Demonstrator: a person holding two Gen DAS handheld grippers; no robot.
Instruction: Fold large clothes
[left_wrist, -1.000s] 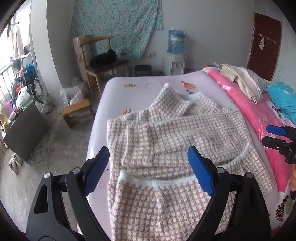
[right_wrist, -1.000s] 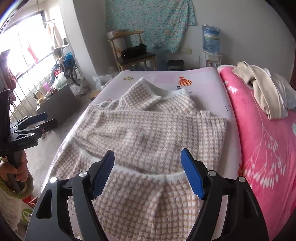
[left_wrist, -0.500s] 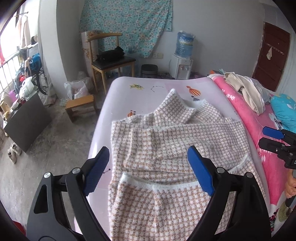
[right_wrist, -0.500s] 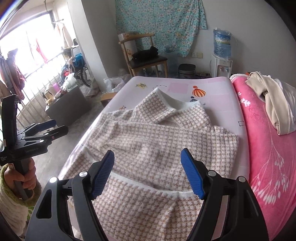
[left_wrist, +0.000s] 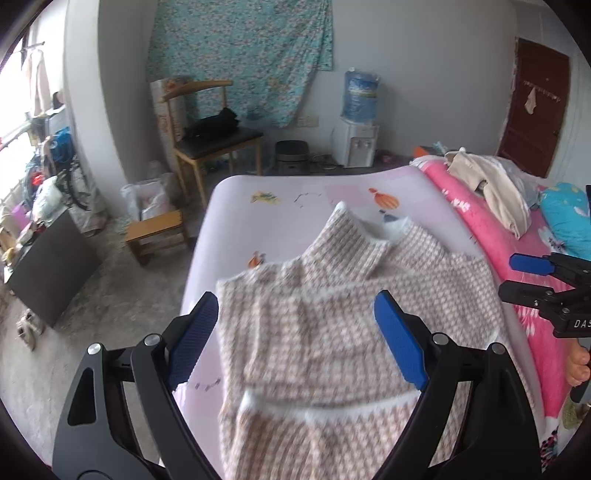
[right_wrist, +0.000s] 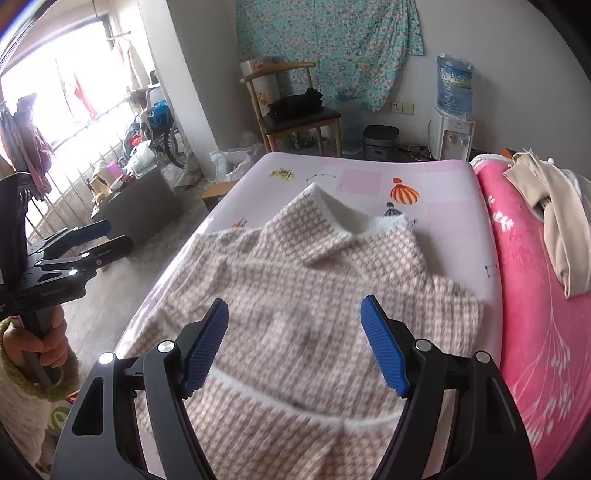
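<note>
Bed (left_wrist: 236, 206): houndstooth sweater (right_wrist: 314, 302) lies flat on the pale sheet, both sleeves crossed over the chest, collar at the far end, hem nearest. Over the last second both views widened: both tongs backed off and rose a bit. Left tongs (left_wrist: 295, 336) and right tongs (right_wrist: 295, 343): jaws apart, empty, hovering above the hem. Likely repositioning for the hem-to-collar fold.

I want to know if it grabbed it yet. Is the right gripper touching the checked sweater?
Apart. The right wrist view shows the right gripper open above the checked sweater, nothing pinched.
</note>
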